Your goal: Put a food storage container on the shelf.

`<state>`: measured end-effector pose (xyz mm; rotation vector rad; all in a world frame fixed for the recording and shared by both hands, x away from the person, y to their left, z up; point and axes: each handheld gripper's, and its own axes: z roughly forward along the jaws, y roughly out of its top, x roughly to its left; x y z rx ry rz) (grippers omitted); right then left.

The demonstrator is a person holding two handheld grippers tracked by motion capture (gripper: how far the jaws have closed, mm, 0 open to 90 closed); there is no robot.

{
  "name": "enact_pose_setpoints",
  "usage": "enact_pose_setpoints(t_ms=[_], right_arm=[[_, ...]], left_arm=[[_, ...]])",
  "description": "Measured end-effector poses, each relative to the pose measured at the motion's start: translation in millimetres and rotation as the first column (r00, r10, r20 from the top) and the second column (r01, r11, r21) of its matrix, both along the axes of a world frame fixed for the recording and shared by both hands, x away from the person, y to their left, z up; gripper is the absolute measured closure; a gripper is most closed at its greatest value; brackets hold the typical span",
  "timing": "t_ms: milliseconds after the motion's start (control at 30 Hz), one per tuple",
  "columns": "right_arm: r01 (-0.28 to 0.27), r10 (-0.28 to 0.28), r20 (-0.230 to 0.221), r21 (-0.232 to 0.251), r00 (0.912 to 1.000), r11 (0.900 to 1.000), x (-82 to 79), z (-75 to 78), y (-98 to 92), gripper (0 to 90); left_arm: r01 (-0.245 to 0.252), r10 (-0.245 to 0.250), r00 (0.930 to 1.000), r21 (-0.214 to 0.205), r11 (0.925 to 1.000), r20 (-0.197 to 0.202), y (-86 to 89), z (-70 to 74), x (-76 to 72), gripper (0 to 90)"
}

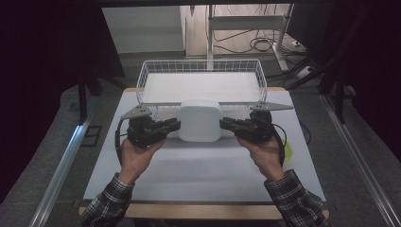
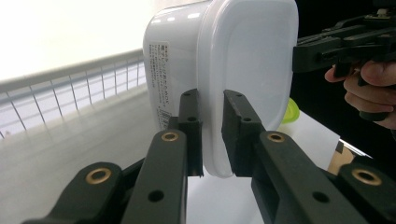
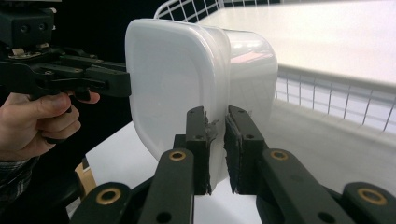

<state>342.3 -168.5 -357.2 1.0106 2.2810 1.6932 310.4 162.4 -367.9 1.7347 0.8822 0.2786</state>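
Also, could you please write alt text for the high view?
Two hand-held grippers, left gripper and right gripper, clamp opposite edges of a white lidded container over a white table. A white wire basket stands behind it.

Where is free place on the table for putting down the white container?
The near table, between the forearms, is bare. The wire basket floor behind is empty too. Crowded: mid-table, where the left hand-held gripper and right hand-held gripper pinch the white container.
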Motion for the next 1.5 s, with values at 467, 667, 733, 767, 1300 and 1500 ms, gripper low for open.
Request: enact_pose_setpoints(t_ms=[467, 667, 733, 767, 1300, 1500], right_arm=[[0.0, -0.001, 0.045, 0.012, 0.999, 0.9999, 18.3, 36.8, 4.4, 79.9], [0.002, -0.002, 0.06, 0.007, 0.9982, 1.0, 29.3, 51.6, 9.5, 79.9], [0.003, -0.003, 0.062, 0.01, 0.9981, 0.9999, 34.0, 56.1, 10.9, 80.0], [0.002, -0.003, 0.06, 0.016, 0.9982, 0.9999, 36.4, 58.1, 11.5, 80.0], [0.043, -0.043, 0.038, 0.015, 0.9984, 0.999, 72.4, 67.8, 15.0, 79.3], [0.056, -0.057, 0.018, 0.017, 0.9982, 0.9983, 83.9, 64.8, 15.4, 78.6]], left_arm=[[-0.027, 0.026, 0.9982, 0.02, 0.9994, 0.055, 2.0, 36.5, 15.8, 78.2], [-0.047, 0.046, 0.9972, 0.016, 0.9988, 0.06, 4.4, 46.5, 26.8, 77.8], [-0.053, 0.052, 0.9972, 0.017, 0.9985, 0.055, 5.1, 49.3, 32.3, 77.6], [-0.057, 0.055, 0.997, 0.018, 0.9982, 0.054, 5.3, 50.7, 34.8, 77.4], [-0.08, 0.079, 0.9965, 0.039, 0.9961, 0.027, 1.4, 60.8, 69.6, 77.0], [-0.079, 0.078, 0.9966, 0.041, 0.996, 0.027, 0.6, 55.9, 78.8, 76.3]])
